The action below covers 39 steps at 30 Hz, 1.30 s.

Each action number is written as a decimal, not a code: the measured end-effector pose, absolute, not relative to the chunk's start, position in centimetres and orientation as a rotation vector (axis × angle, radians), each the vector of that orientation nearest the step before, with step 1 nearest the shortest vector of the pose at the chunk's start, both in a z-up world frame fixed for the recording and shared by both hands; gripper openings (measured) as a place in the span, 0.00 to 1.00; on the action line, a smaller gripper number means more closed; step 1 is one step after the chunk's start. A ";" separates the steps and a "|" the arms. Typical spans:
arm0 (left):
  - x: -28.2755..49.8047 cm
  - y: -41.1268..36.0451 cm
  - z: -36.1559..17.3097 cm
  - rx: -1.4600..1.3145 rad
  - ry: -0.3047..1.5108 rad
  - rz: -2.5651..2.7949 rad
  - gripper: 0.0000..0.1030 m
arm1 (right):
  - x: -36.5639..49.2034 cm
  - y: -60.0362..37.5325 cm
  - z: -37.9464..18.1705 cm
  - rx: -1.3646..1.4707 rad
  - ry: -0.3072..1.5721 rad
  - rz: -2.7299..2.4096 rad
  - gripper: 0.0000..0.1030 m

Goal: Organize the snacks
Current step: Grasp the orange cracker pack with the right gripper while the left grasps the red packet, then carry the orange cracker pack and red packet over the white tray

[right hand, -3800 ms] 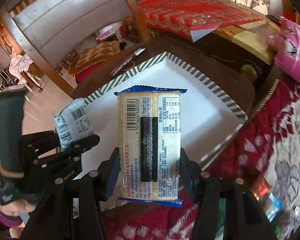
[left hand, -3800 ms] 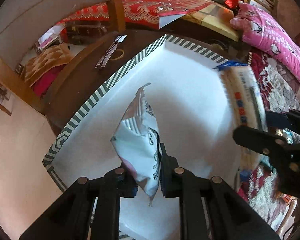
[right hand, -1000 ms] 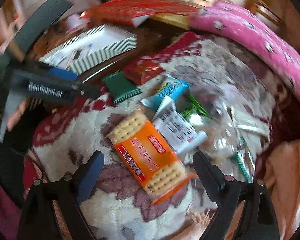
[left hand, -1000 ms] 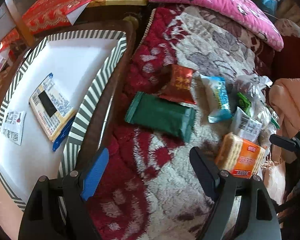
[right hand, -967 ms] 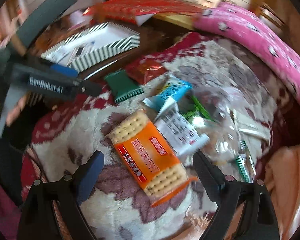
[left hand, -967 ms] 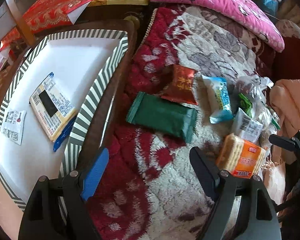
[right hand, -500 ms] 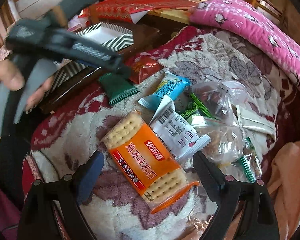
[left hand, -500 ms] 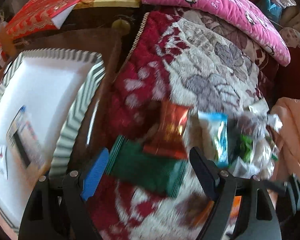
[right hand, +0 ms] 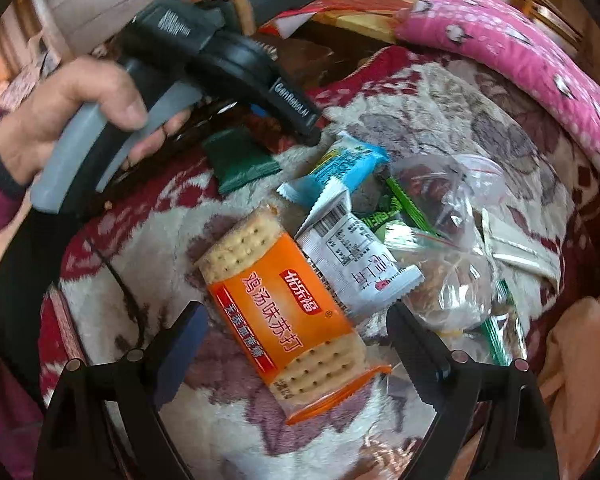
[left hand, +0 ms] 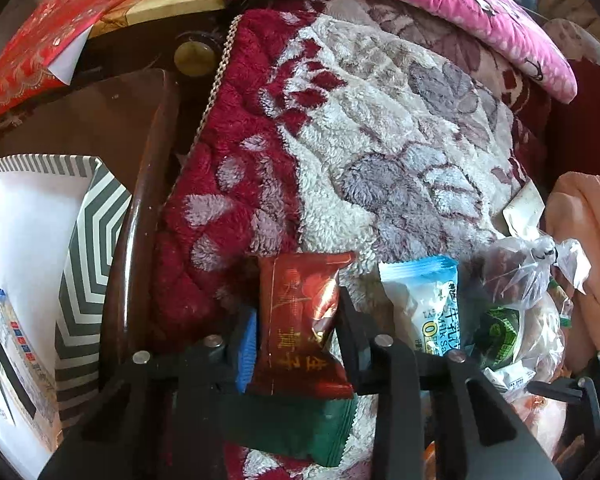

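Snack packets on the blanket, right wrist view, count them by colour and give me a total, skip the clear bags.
Orange: 1, soda cracker pack
Green: 1, dark green packet
Blue: 1, light blue packet
White: 1, barcoded white packet
Red: 1, red packet in the left gripper, hidden in this view
Total: 5

The left gripper (left hand: 298,328) points down and its two fingers are pressed close together on a small red packet (left hand: 300,320). A bare hand (right hand: 72,120) in a dark pink sleeve squeezes its grey handle. The right gripper (right hand: 296,336) hangs low with its fingers spread wide apart, touching nothing
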<state>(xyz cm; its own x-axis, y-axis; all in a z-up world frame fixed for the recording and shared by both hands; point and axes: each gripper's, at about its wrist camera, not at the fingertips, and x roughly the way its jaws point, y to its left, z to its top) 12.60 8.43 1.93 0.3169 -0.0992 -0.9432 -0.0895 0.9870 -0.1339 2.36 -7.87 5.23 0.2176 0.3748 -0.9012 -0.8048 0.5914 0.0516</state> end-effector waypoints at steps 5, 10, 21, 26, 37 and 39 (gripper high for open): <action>12.5 8.5 2.0 -0.168 1.243 -0.016 0.33 | 2.5 -6.6 4.1 -0.592 1.049 0.912 0.91; 11.8 8.7 2.4 -0.181 1.238 -0.014 0.32 | 2.7 -6.2 3.3 -0.581 1.107 0.922 0.75; 8.2 8.0 4.5 -0.165 1.203 -0.012 0.32 | 0.2 -9.6 3.0 -0.320 1.180 0.830 0.57; 6.4 7.7 5.2 -0.163 1.190 -0.022 0.32 | -0.8 -10.0 3.4 -0.265 1.178 0.806 0.56; 4.9 7.8 4.9 -0.167 1.200 -0.008 0.32 | -1.2 -7.3 2.9 -0.344 1.162 0.743 0.75; 4.8 7.8 5.0 -0.167 1.194 -0.006 0.32 | -0.8 -6.8 2.4 -0.352 1.185 0.744 0.59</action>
